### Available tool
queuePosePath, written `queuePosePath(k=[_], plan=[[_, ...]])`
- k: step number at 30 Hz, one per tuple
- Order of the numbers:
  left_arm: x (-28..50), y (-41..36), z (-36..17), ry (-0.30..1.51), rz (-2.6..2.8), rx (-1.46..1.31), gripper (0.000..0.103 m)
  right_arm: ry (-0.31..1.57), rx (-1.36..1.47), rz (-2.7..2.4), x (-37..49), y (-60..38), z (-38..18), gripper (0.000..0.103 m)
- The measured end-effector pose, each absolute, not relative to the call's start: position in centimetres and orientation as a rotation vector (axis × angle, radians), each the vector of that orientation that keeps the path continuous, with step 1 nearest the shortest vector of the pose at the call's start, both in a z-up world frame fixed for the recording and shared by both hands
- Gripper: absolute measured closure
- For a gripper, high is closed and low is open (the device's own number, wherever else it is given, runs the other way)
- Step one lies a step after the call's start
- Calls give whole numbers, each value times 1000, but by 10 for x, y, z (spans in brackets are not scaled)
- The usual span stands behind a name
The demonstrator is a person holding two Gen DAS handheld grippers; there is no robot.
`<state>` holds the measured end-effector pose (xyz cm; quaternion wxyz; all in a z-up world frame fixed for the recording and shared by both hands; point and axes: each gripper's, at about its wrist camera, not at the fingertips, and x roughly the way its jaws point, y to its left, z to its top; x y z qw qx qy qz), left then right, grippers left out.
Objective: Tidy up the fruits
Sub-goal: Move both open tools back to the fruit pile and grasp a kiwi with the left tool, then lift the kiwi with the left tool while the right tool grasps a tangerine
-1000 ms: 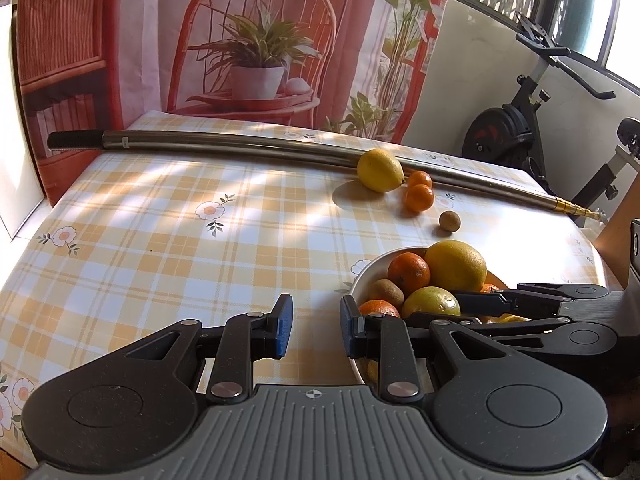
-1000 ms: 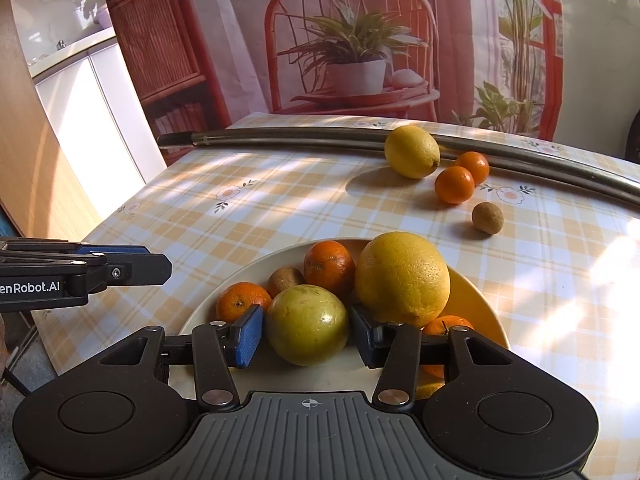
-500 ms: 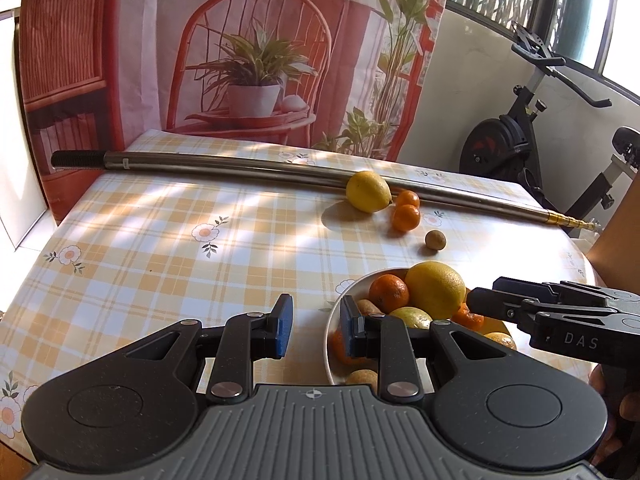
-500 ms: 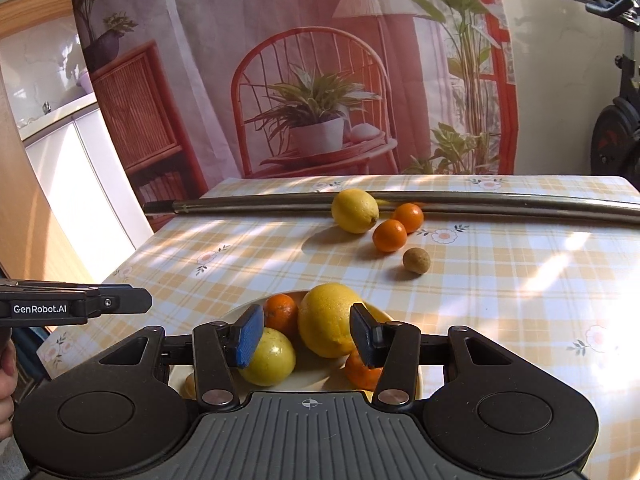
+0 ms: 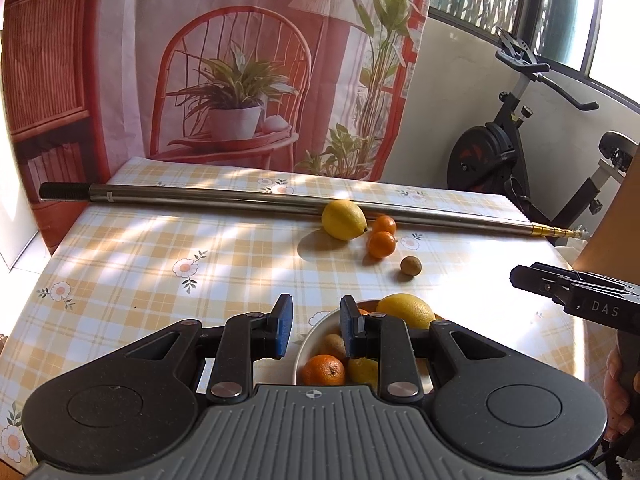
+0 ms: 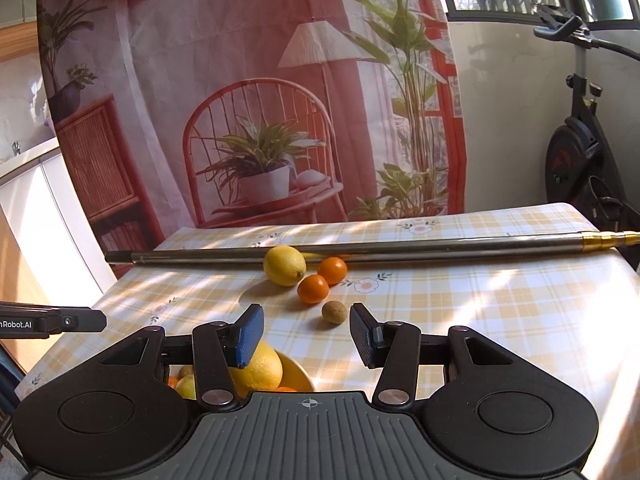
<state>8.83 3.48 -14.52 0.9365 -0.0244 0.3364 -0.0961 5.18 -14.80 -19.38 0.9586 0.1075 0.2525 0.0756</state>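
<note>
A pale bowl near the table's front edge holds several fruits: a big yellow citrus, an orange, a kiwi. My left gripper hovers open above the bowl's left rim, nothing between its fingers. My right gripper stands open and empty, raised above the bowl, facing the loose fruits: a lemon, two small oranges and a kiwi. The left wrist view shows the same lemon and kiwi farther back.
A long metal pole lies across the back of the checked tablecloth, just behind the lemon. A printed backdrop hangs behind the table. An exercise bike stands at the right. A hand holds the right gripper's handle.
Both grippers have lifted and pulled back from the bowl. The right gripper, which straddled the green-yellow fruit a second ago, has let it go and opened wider.
</note>
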Motion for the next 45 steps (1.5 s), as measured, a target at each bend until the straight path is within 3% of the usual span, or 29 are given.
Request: queuePosePath(k=[21,35,45], plan=[[156,-22,-143,689,-293,-35,74,475,172,58,96,-203,-185,58],[252,-99,-213,913,-431,81,73,530,238,3,115,-231,-213,58],[284,-104,-243,1022,-411,26,73,562,286,0,116,-243,-231,58]])
